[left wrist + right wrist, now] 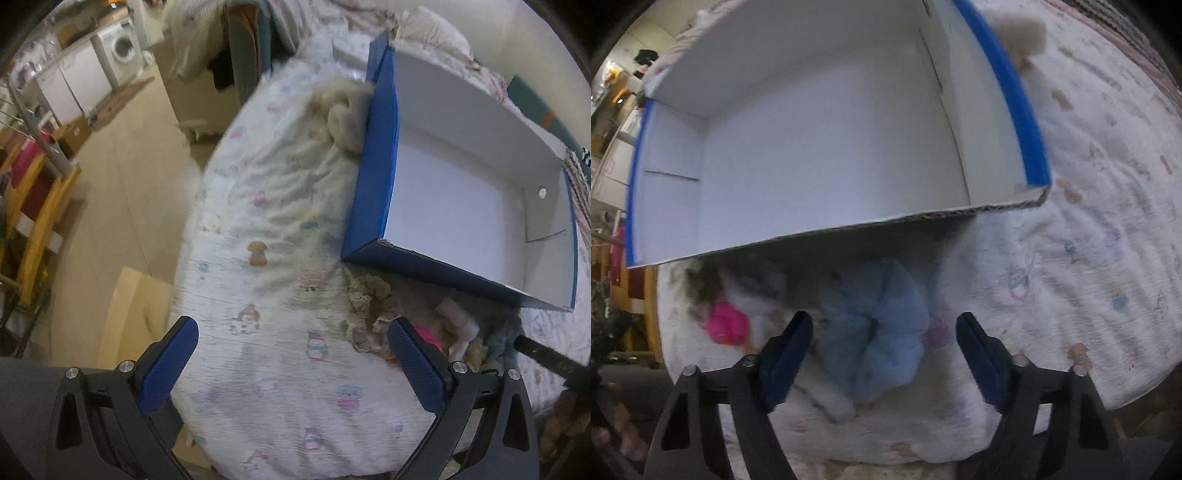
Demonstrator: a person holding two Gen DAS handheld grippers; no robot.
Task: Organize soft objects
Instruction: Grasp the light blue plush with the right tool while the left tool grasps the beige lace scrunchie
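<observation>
Overhead, both grippers gape above the printed bedsheet; washing machine behind.

A washing machine stands at eleven o'clock in the left wrist view, white cabinets just beside it toward ten. Pale wood floor runs down the left side, a yellow wooden frame at nine o'clock. A flat cardboard piece lies on the floor at eight. Near twelve, a dark garment hangs beside green fabric
</observation>
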